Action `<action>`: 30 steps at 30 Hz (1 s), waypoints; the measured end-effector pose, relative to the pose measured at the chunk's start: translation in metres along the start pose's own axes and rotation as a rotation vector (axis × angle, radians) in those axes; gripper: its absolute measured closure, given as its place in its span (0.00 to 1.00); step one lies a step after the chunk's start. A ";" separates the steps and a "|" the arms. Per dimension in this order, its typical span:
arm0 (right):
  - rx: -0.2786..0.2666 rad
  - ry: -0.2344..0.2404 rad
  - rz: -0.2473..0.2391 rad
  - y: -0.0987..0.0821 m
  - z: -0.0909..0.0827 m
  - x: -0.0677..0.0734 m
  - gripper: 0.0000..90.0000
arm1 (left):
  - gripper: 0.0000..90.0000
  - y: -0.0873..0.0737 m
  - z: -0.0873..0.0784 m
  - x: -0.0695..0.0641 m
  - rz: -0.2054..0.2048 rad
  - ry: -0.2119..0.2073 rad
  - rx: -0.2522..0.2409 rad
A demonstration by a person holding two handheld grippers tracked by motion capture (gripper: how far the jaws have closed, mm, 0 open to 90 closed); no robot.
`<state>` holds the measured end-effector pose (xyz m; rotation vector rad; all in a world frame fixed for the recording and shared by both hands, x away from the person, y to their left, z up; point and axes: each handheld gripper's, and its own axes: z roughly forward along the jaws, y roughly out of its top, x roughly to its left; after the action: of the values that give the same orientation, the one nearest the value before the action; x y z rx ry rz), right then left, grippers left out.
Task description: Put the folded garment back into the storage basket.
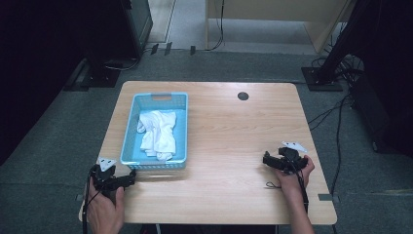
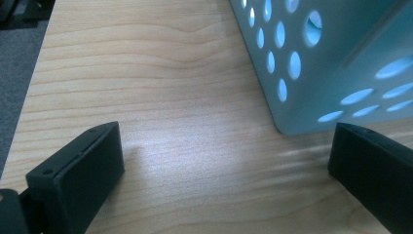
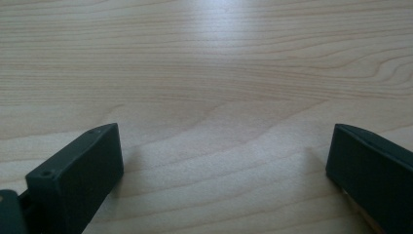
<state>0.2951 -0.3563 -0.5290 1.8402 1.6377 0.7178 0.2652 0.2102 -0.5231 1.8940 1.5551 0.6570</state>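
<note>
A light blue perforated basket [image 1: 129,127] stands on the left half of the wooden table [image 1: 229,131], with crumpled white cloth [image 1: 158,132] inside it. My left gripper [image 1: 130,177] rests near the table's front left, just below the basket's near corner [image 2: 292,124], jaws wide apart and empty [image 2: 226,161]. Over at the right edge, my right gripper [image 1: 265,159] lies on the bare wood, pointing left, open with nothing between its jaws [image 3: 224,161].
A dark round cable hole [image 1: 243,96] sits at the table's far middle. Grey carpet surrounds the table, with cables [image 1: 331,114] and a stand base [image 1: 321,78] at the right and black equipment [image 1: 122,29] at the far left.
</note>
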 end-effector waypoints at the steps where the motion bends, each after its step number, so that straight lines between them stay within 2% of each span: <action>1: 0.001 -0.001 0.003 0.000 -0.001 -0.001 0.00 | 0.00 0.000 0.000 0.000 0.000 0.000 0.000; 30: 0.002 -0.020 0.019 -0.011 -0.012 -0.032 0.00 | 0.00 0.000 0.000 0.000 0.000 0.000 0.000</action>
<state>0.2757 -0.3861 -0.5292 1.8611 1.6108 0.7046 0.2652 0.2102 -0.5232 1.8940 1.5548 0.6573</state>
